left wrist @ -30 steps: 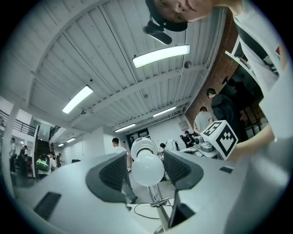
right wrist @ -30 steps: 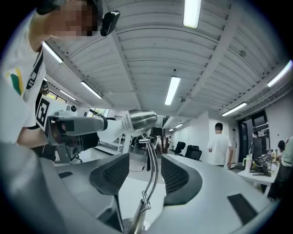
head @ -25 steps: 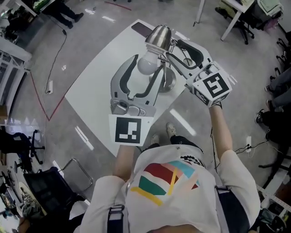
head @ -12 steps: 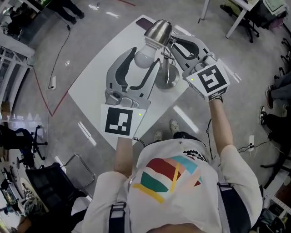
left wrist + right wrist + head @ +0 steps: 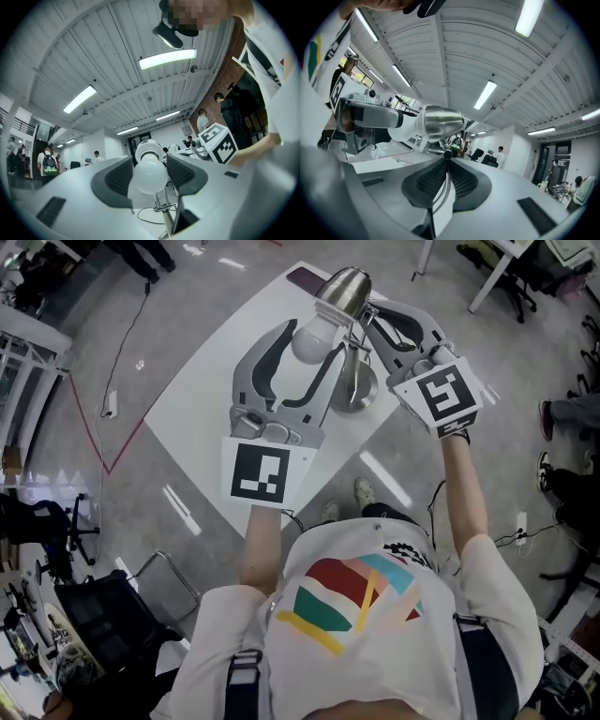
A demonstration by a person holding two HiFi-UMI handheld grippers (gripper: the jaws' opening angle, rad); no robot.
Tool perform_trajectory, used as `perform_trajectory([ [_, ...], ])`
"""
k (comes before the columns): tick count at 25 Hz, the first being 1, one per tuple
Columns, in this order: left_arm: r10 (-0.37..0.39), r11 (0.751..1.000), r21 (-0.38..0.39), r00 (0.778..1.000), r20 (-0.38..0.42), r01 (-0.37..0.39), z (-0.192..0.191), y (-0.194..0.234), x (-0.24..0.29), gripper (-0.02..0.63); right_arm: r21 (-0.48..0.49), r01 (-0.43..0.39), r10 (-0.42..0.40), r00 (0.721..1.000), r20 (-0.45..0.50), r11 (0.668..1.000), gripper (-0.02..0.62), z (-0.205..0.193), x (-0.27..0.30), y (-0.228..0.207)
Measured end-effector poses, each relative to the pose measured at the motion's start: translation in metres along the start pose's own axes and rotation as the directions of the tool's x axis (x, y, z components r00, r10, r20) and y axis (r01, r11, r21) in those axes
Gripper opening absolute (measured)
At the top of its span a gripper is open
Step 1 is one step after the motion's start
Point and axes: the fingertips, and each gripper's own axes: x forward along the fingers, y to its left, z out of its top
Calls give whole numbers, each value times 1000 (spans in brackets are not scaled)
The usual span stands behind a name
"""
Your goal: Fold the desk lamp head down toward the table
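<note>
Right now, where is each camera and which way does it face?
Head view: on the person's head, facing steeply down at table and desk lamp; shows torso, left gripper, right gripper.
Left gripper view: on the left gripper, looking along open jaws at the bulb; shows a shirt.
Right gripper view: on the right gripper, facing the lamp head; jaws have just been closing on the lamp arm.
Shared: each gripper view shows the other gripper.

Bright, even indoor light through fisheye lenses.
Long white fluorescent ceiling tubes (image 5: 167, 58) glare overhead; below them the polished steel lamp shade (image 5: 439, 123) carries highlights, the foreground blurs, edges bow into black.
</note>
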Motion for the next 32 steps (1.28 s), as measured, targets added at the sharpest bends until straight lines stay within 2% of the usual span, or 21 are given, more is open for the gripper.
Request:
perform_trajectory([
  [10,9,1000,-23,999,-32,-10,-1,2,-9,270,41,-53,51,998,47,998,37,3,-2,5],
  [15,10,999,-30,999,-43,-12,-2,8,-20,270,-27,-77,77,997,27,997,35,11,4,17],
  [22,18,998,-60,999,-34,-20,-16,9,-33,270,-21,-108,109,994,20,994,37,8,4,27],
  [26,21,997,-77,998,-53,-25,-22,11,-40,270,-159,-158,168,985,48,974,37,14,7,37],
  [30,25,995,-90,996,-87,-33,-33,8,-53,270,-169,-200,217,972,89,965,38,17,2,51],
  [32,25,995,-92,994,-105,-35,-39,5,-62,270,-191,-223,240,968,71,956,38,14,-2,62],
])
